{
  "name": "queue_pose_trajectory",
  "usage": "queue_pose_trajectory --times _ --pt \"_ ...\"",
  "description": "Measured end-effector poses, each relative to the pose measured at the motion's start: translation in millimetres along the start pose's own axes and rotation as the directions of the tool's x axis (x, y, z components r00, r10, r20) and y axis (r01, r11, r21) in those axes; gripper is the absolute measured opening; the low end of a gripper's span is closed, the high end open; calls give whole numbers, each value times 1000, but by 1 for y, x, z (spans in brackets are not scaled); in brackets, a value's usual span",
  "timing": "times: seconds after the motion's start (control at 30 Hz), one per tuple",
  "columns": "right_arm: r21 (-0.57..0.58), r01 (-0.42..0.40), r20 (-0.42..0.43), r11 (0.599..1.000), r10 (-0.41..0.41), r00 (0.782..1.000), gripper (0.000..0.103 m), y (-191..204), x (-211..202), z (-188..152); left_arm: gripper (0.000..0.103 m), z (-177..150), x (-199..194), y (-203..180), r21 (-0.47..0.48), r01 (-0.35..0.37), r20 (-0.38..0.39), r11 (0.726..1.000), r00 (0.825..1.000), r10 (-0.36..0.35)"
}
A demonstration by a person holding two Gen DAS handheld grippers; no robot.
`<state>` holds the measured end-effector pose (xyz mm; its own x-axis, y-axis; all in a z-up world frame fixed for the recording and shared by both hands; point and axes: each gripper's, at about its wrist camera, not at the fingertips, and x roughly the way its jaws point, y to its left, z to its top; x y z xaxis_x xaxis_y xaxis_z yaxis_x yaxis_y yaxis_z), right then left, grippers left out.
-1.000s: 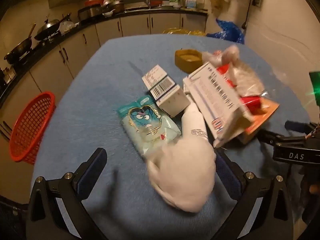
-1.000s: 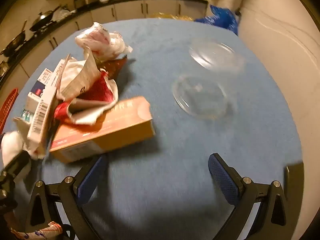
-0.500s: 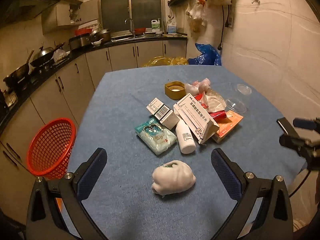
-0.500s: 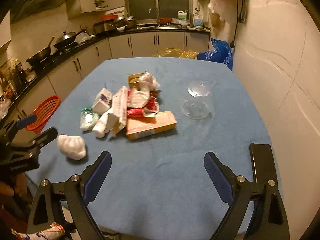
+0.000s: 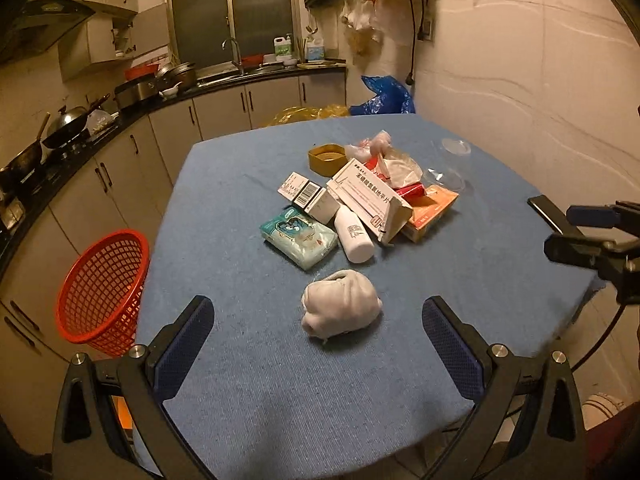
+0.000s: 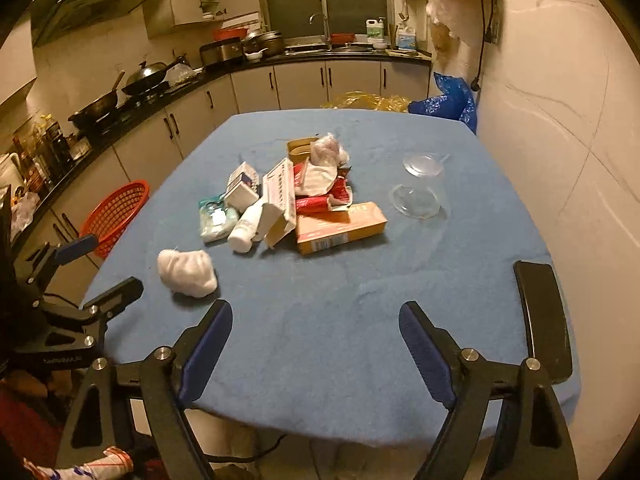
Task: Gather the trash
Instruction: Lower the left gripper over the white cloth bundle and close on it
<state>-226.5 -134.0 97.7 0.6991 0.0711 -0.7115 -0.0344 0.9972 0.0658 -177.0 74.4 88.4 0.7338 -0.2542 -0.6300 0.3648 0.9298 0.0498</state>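
A crumpled white wad (image 5: 341, 304) lies on the blue tablecloth (image 5: 240, 208), just ahead of the left gripper (image 5: 318, 338), whose jaws are spread and empty. The right gripper (image 6: 316, 350) is closing slightly, nothing between its fingers, the wad off to its left.

Two clear lids (image 6: 418, 182), one red basket (image 5: 102, 288).
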Motion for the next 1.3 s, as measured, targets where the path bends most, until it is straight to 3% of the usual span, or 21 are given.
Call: queue_pose_trajectory --times 0.73,1.3 --pt "-1 24 58 1000 -24 998 88 7 -26 -9 103 2 -21 2 21 56 49 998 997 -57" --pt "-16 -7 74 1000 8 997 88 4 -22 1 103 7 -19 1 14 45 54 999 998 -45"
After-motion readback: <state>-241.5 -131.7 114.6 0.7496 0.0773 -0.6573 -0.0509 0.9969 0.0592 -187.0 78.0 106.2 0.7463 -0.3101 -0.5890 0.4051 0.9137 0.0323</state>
